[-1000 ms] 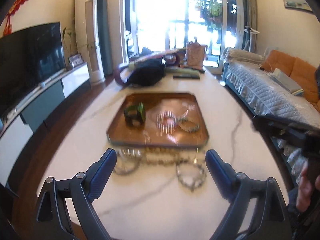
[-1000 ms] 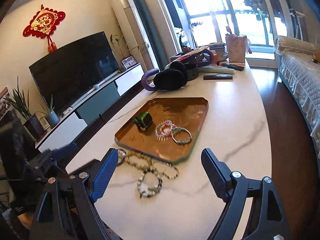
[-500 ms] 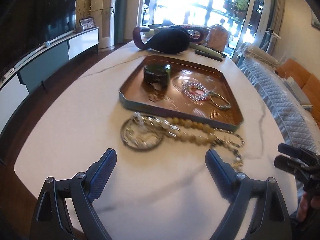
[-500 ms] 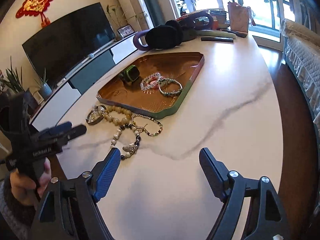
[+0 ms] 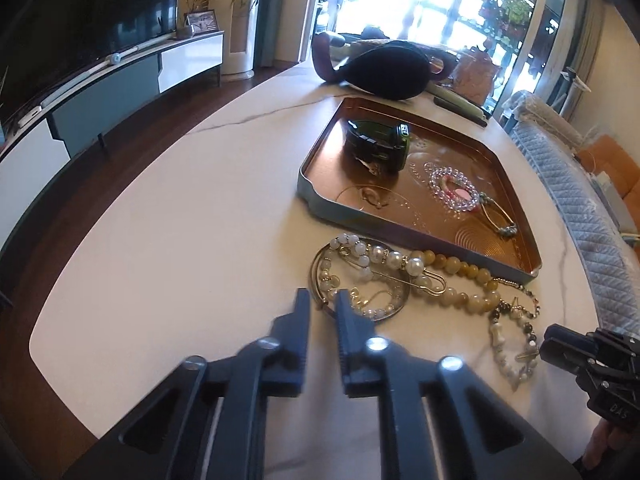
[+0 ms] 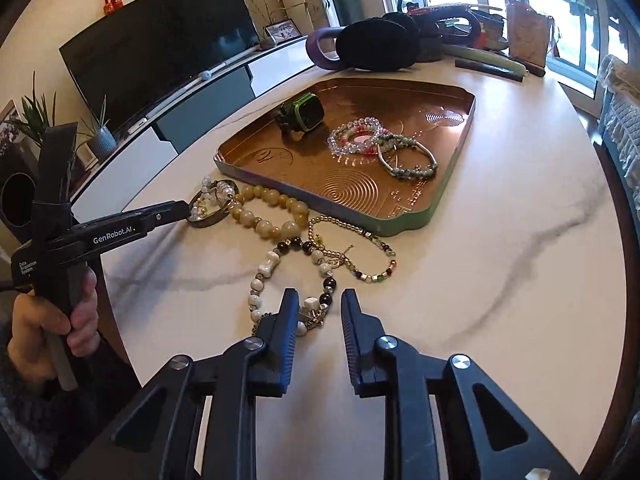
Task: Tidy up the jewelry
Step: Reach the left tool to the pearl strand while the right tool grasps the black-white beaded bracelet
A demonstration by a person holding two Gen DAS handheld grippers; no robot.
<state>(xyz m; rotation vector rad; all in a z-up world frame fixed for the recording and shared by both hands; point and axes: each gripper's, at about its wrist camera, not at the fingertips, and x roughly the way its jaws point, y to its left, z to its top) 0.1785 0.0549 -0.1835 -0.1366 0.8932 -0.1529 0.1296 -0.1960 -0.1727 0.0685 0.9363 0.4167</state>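
Note:
A copper tray [image 5: 516,258] [image 6: 448,184] on the white marble table holds a green watch [image 5: 378,144] [image 6: 304,114], a clear bead bracelet [image 5: 452,188] [image 6: 356,138] and a thin bangle [image 6: 408,160]. Before it lie a metal bangle with pearl pieces [image 5: 360,280] [image 6: 212,202], a yellow bead bracelet [image 5: 460,284] [image 6: 268,216], a black-and-white bead bracelet [image 6: 292,280] and a thin chain bracelet [image 6: 356,248]. My left gripper [image 5: 322,300] [image 6: 184,212] is narrowly closed around the metal bangle's near rim. My right gripper [image 6: 320,300] [image 5: 556,346] is partly closed over the black-and-white bracelet.
A black and purple bag [image 5: 384,68] [image 6: 372,46], a long green item [image 6: 488,60] and a paper bag [image 6: 528,36] stand beyond the tray. A TV unit [image 6: 192,92] runs along the left wall, a sofa [image 5: 576,184] on the right.
Both grippers have dropped to the table and narrowed from wide open. The left one came onto the metal bangle, the right one onto the black-and-white bracelet.

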